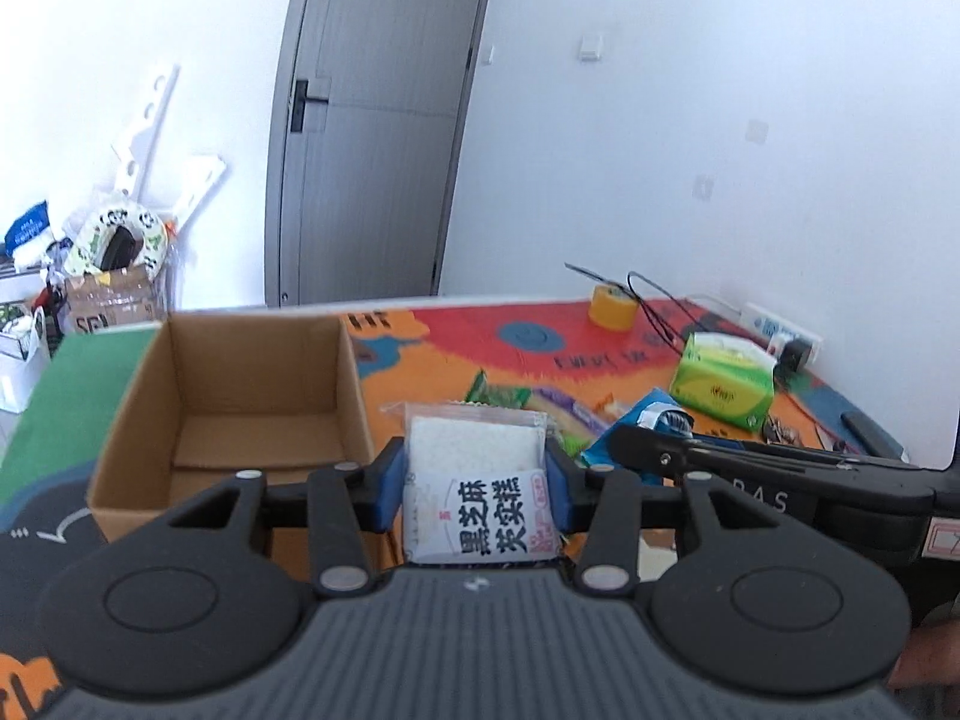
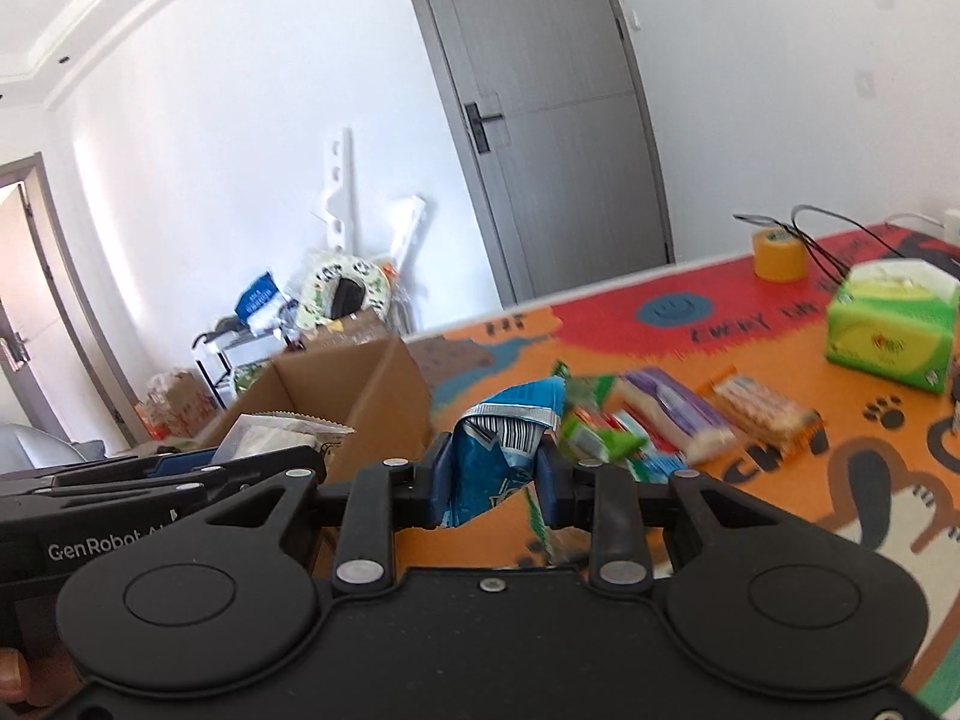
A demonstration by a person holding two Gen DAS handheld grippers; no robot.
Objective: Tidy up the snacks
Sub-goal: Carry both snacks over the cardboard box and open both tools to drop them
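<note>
A: Carrying two packets at once, it looks like. The left gripper [image 1: 477, 483] has its fingers clamped on the white sesame-cake packet [image 1: 477, 480], held above the bench [image 1: 456, 348] just right of the cardboard box [image 1: 240, 396]

B: And the right gripper [image 2: 492, 480] has its fingers pinched on the crumpled blue snack bag [image 2: 498, 450], also lifted off the bench, with the box [image 2: 360, 396] ahead and to its left. The other gripper and its white packet [image 2: 270, 432] show at the left edge of that view

A: How would you finish the step?

B: My guess is both go into the box. I'd take the left one first, since it is nearest: move it left over the box wall, lower it until it's well inside, then let go. The right one should wait so the two grippers don't crowd the opening

A: Which way does the white packet lie?

B: Its long axis runs straight forward along the fingers, clear sealed end pointing away from the camera, printed label toward it. The fingers hold it across its width, near the label end

A: And the blue bag?

B: Roughly upright, long axis rising from the fingers, its torn silvery top tipped up and to the right. It's crumpled, so it may drop unevenly. The remaining snacks [image 2: 660, 420] lie in a loose pile on the bench beyond it
</note>
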